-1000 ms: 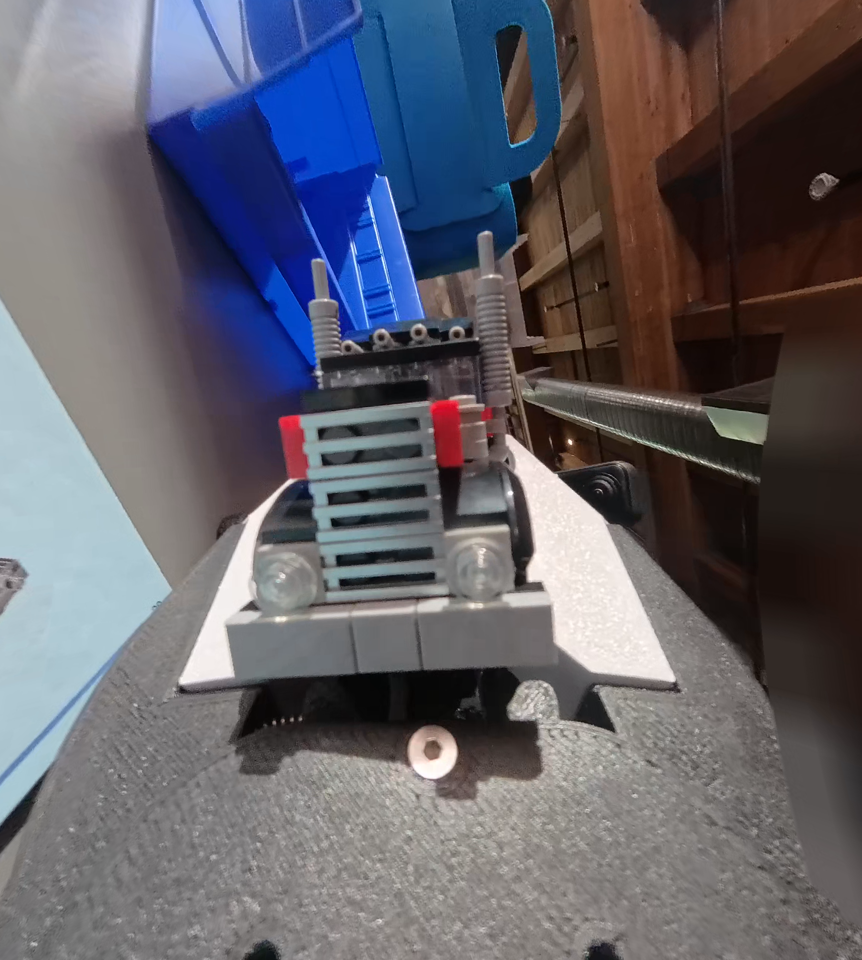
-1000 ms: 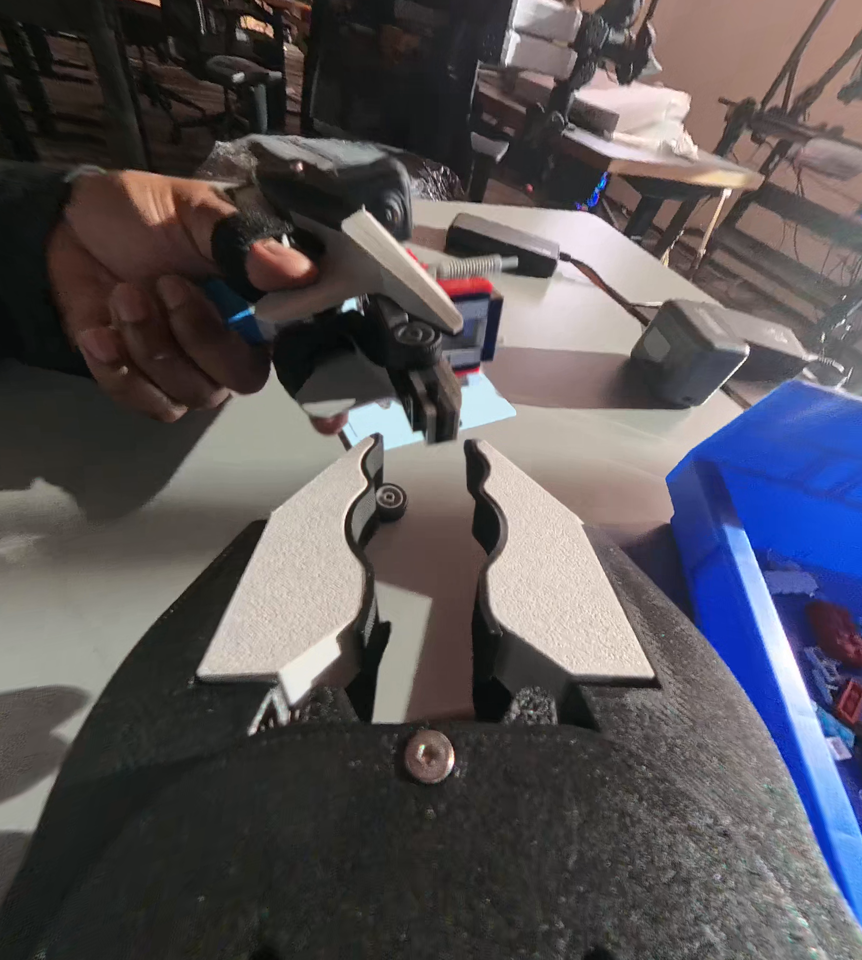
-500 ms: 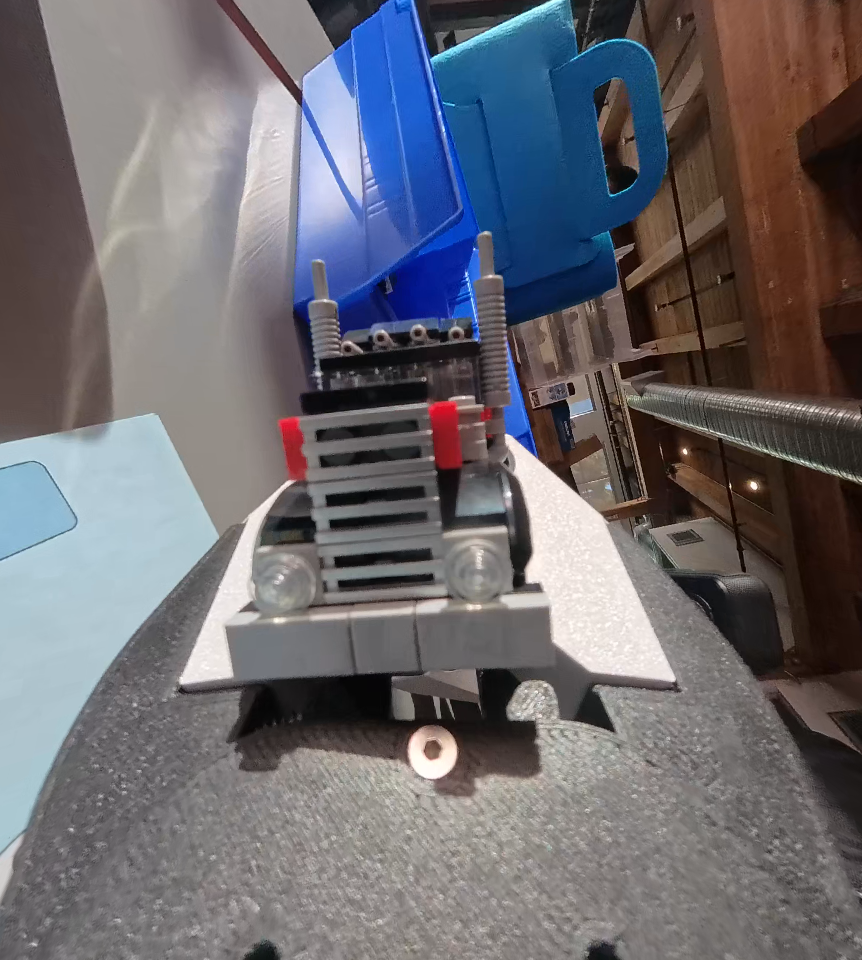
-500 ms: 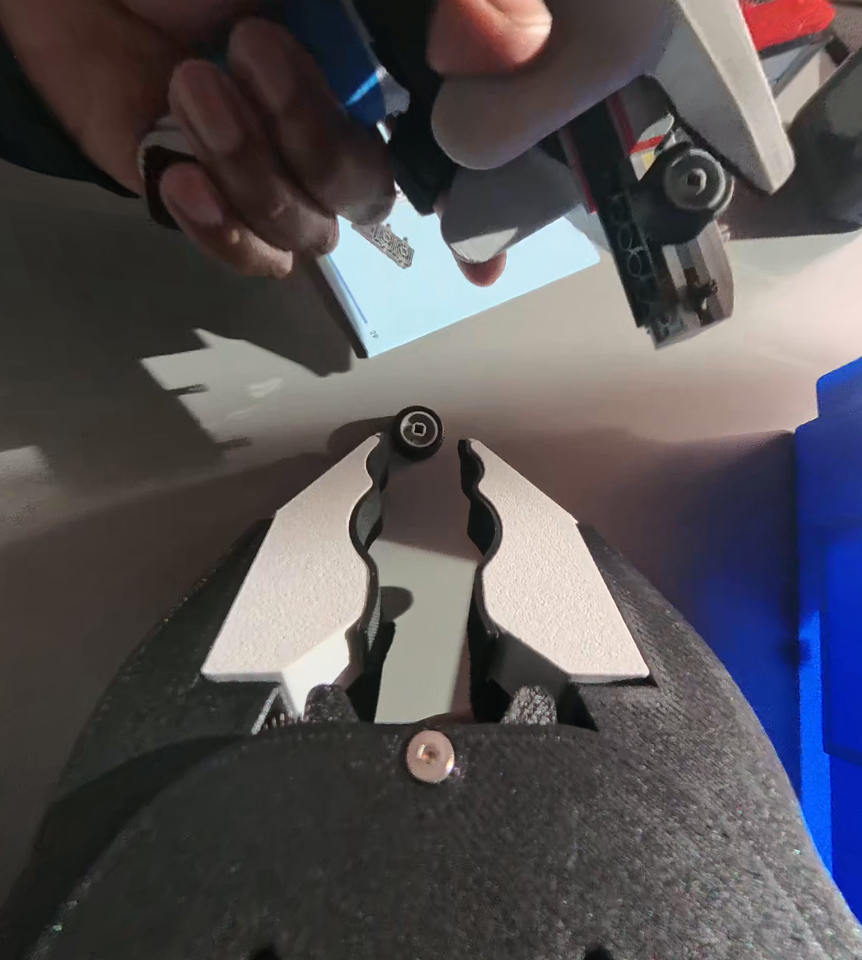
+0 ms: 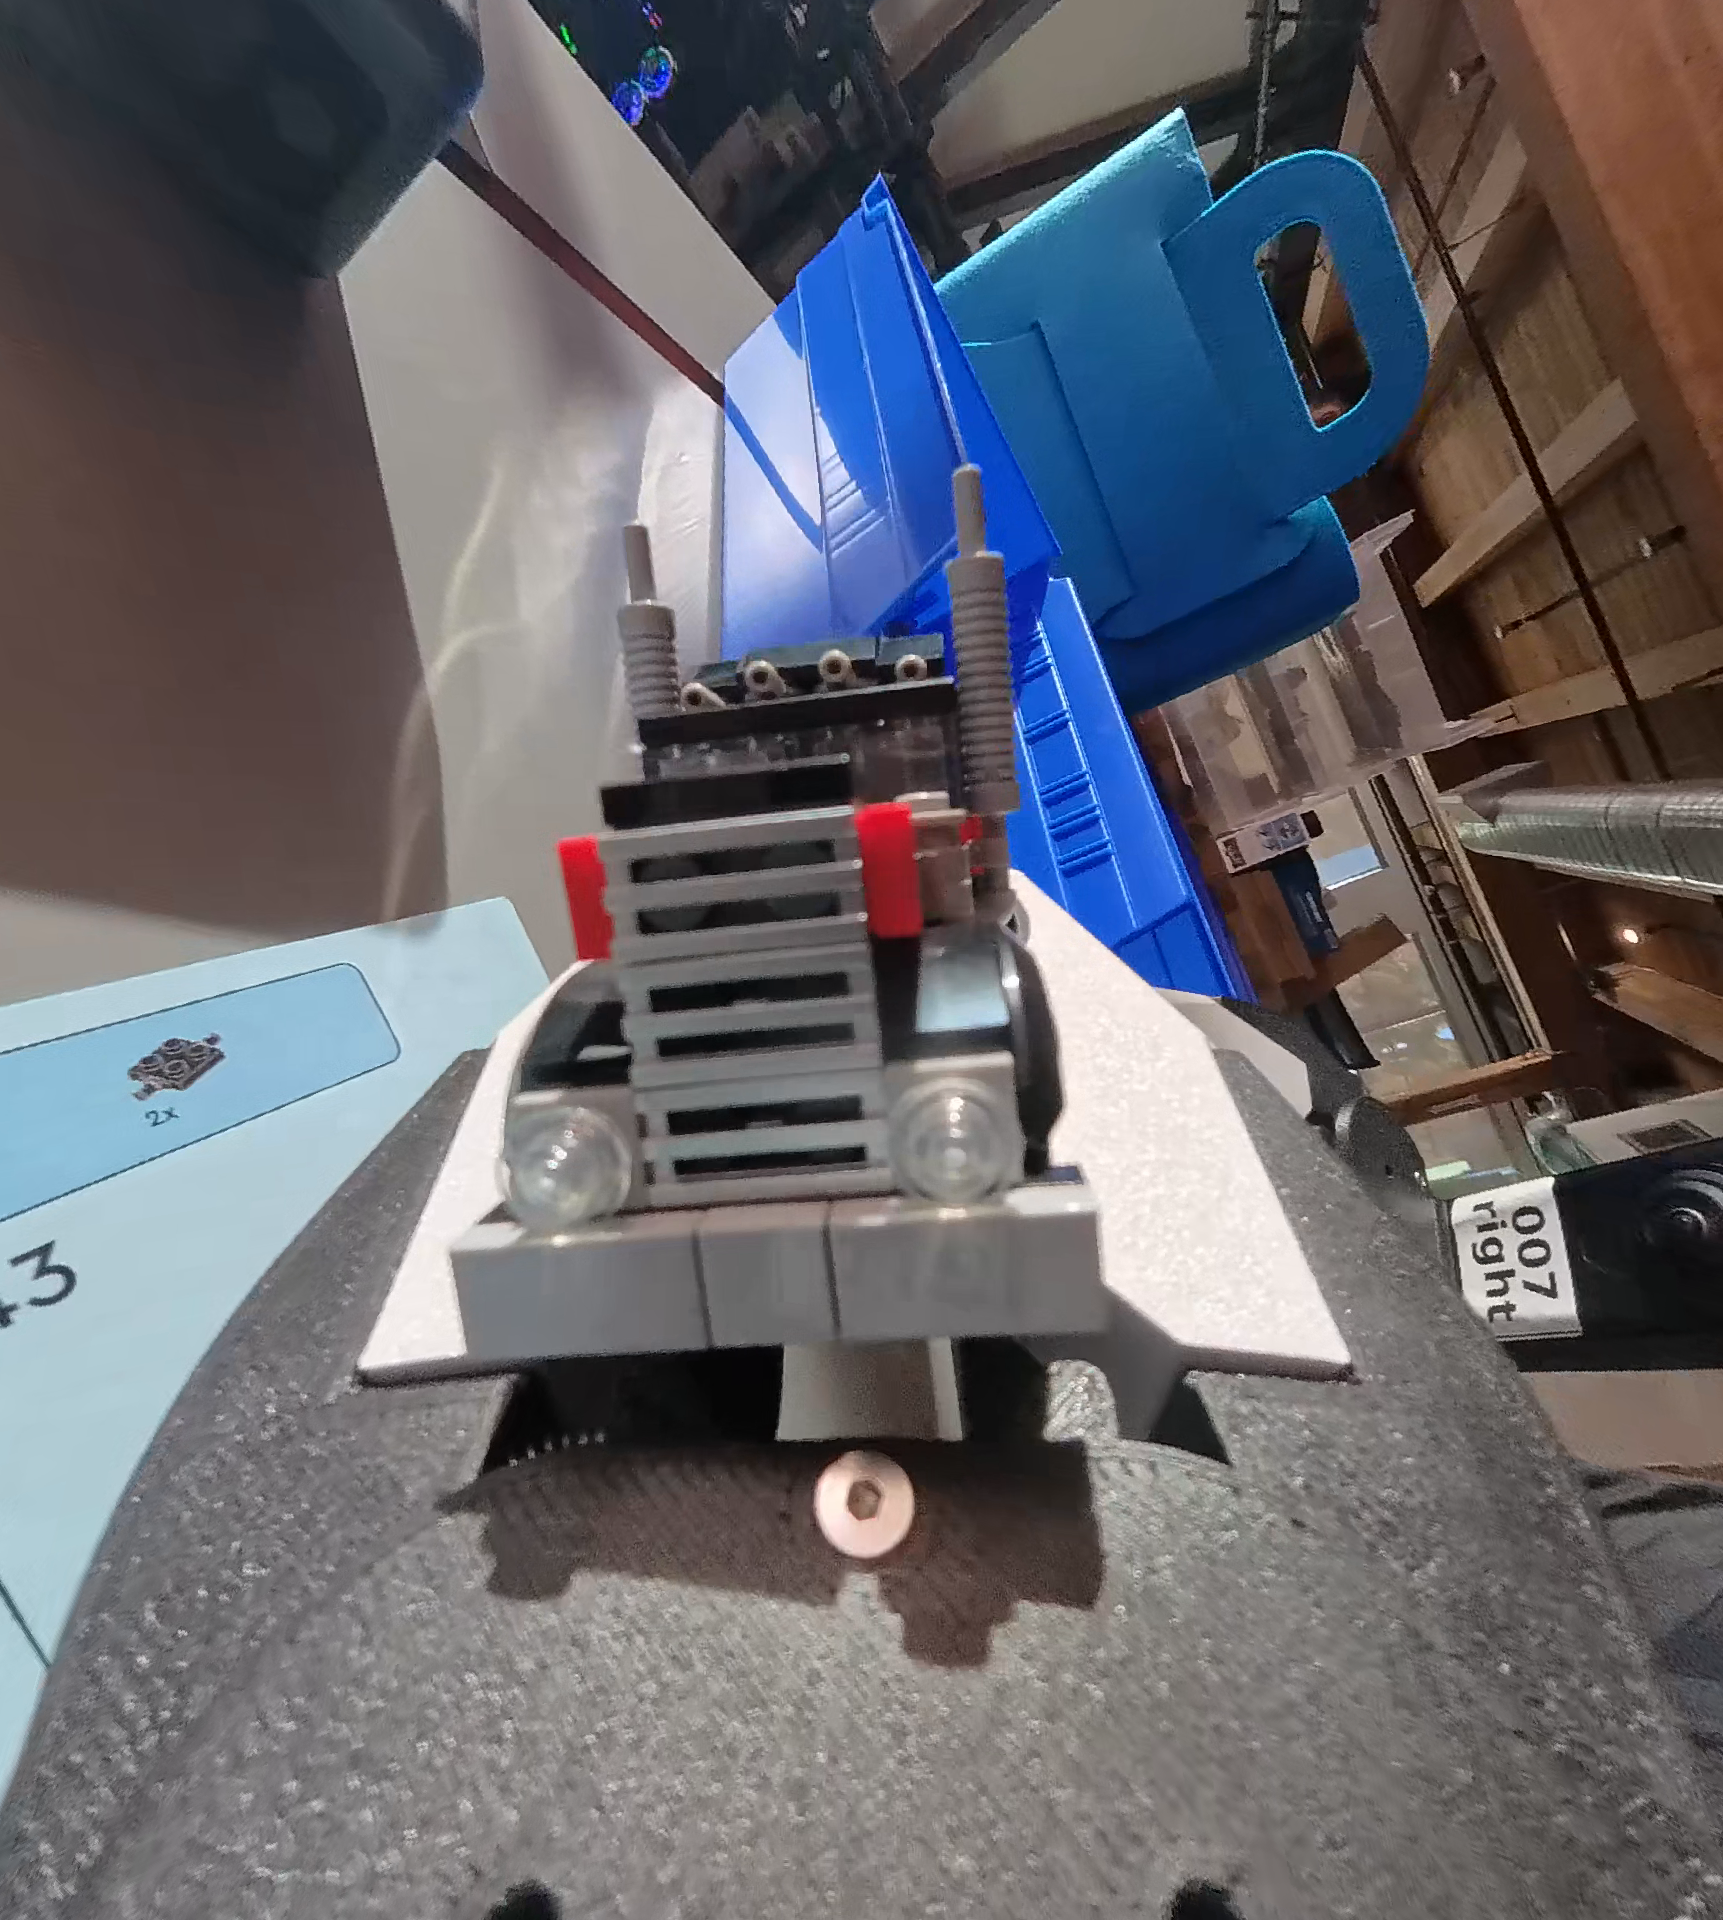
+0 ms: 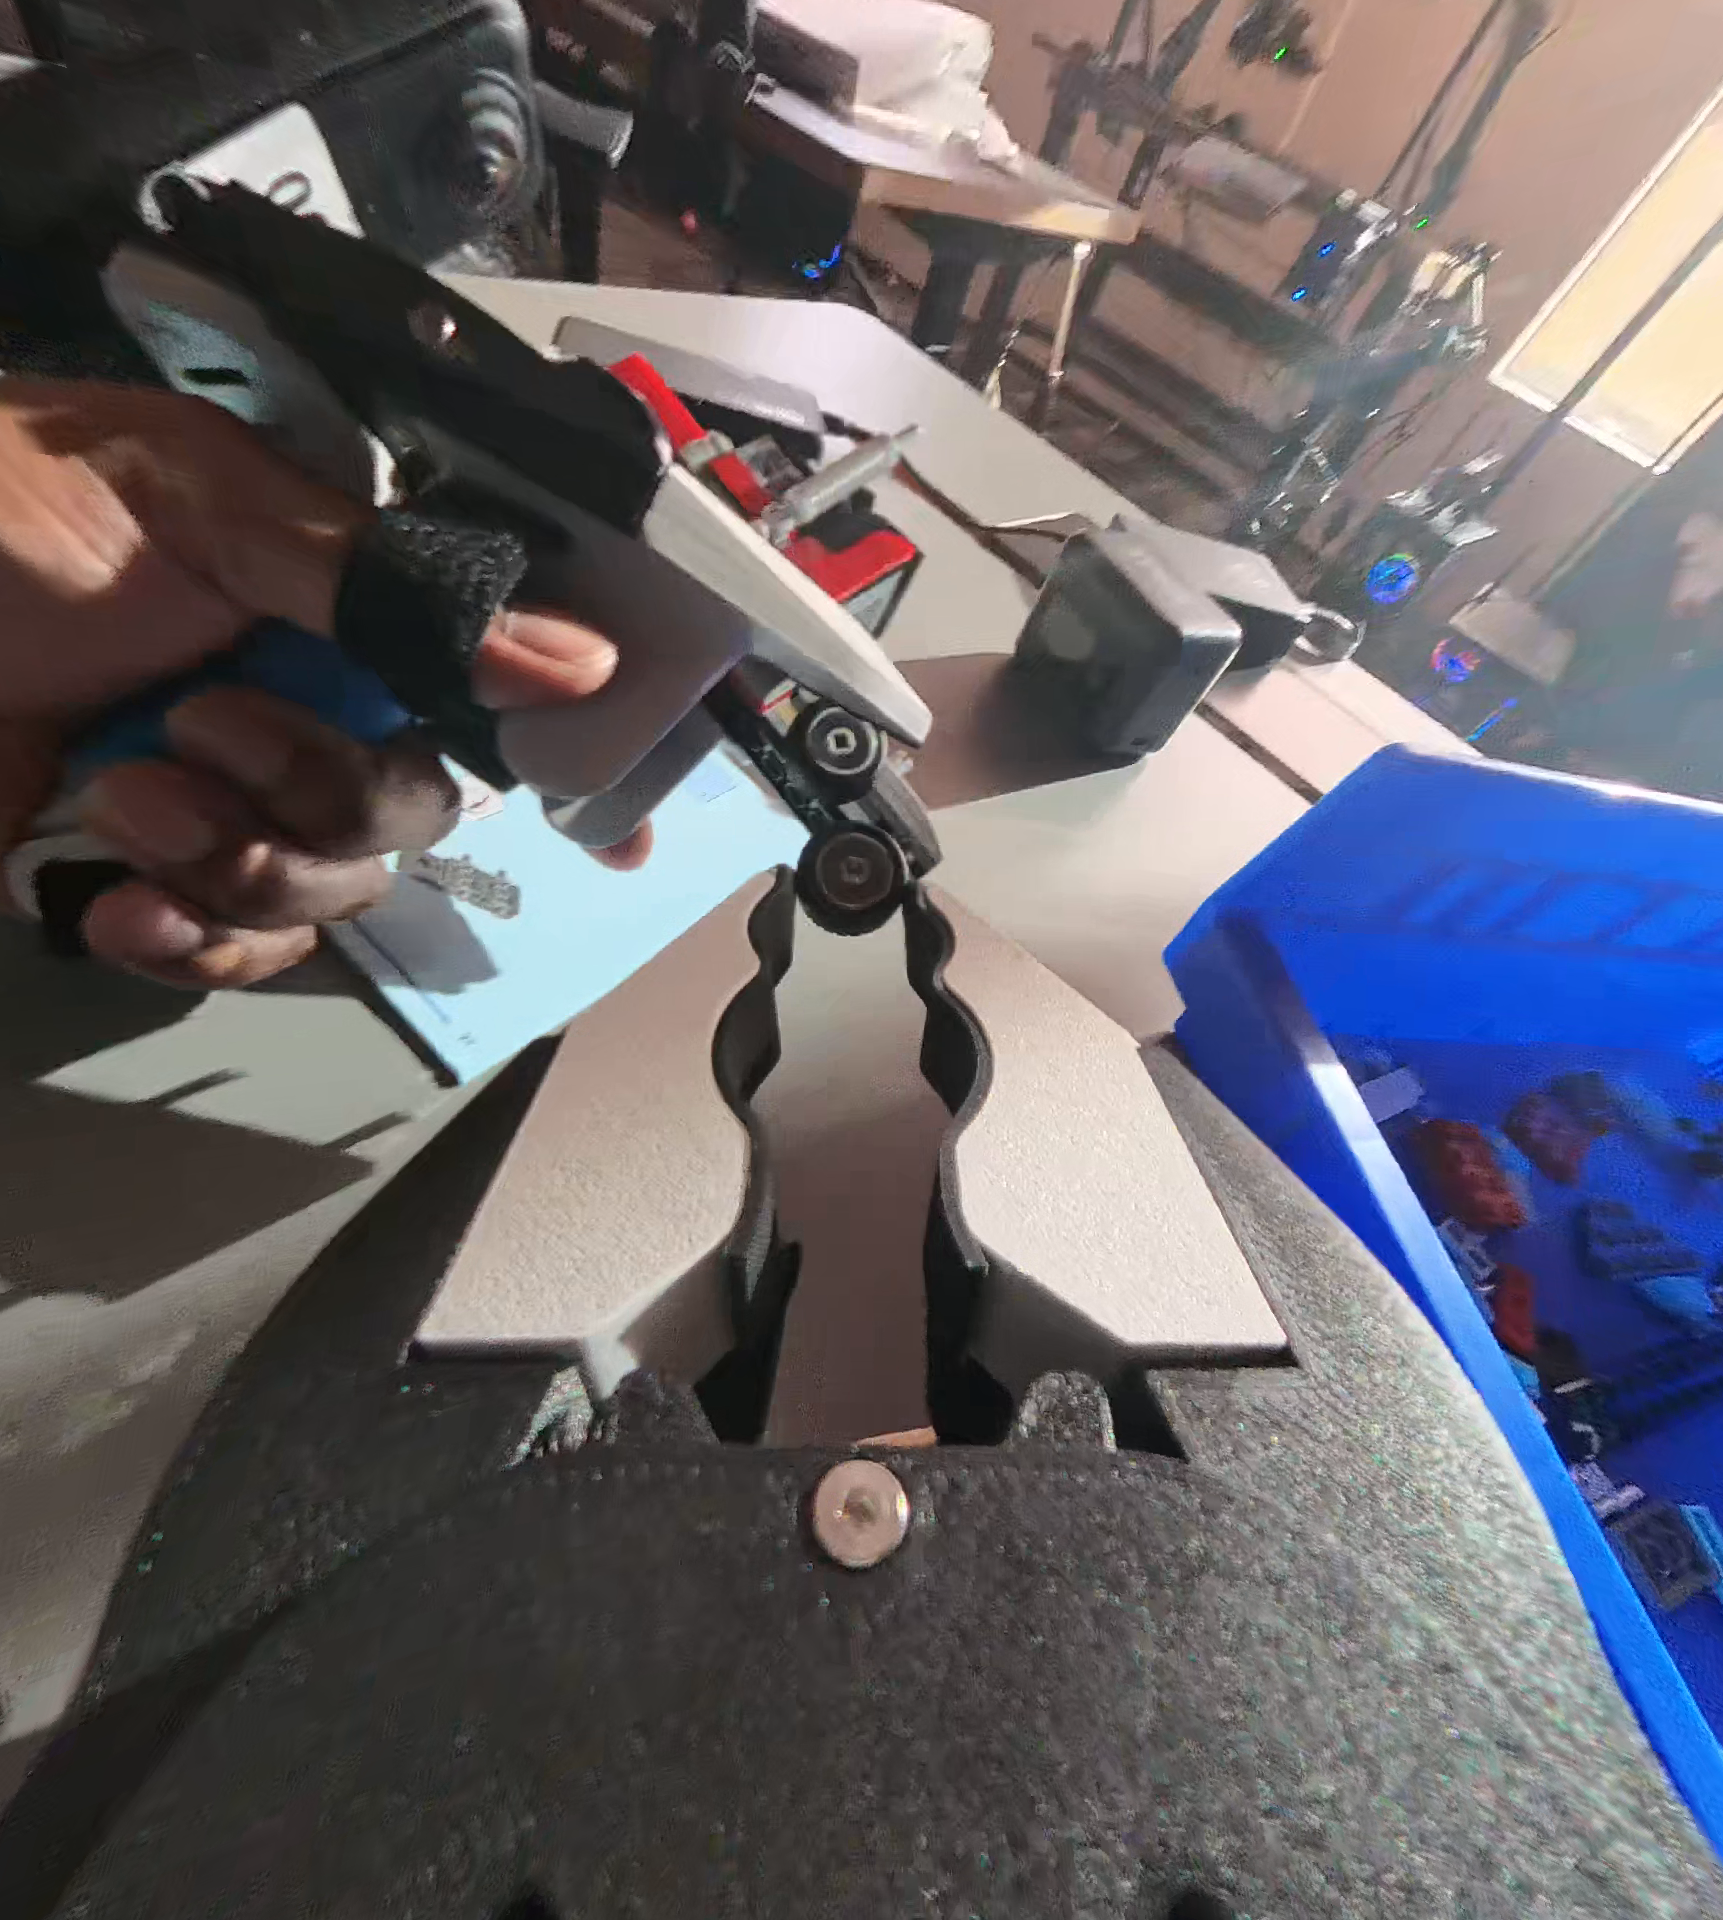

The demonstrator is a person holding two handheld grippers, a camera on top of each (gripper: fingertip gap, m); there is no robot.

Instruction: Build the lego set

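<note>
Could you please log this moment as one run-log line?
left gripper: shut on grey-and-black lego truck | right gripper: shut on small black wheel, at truck's underside | blue parts bin: right side

Left gripper (image 5: 784,1039): clamping the lego truck (image 5: 774,997).
Right gripper (image 6: 852,904): pinching a small black wheel (image 6: 852,871) at its fingertips.

Blue bin (image 6: 1459,935) runs off frame; its loose pieces (image 6: 1615,1299) blur (shapes unclear)
</note>
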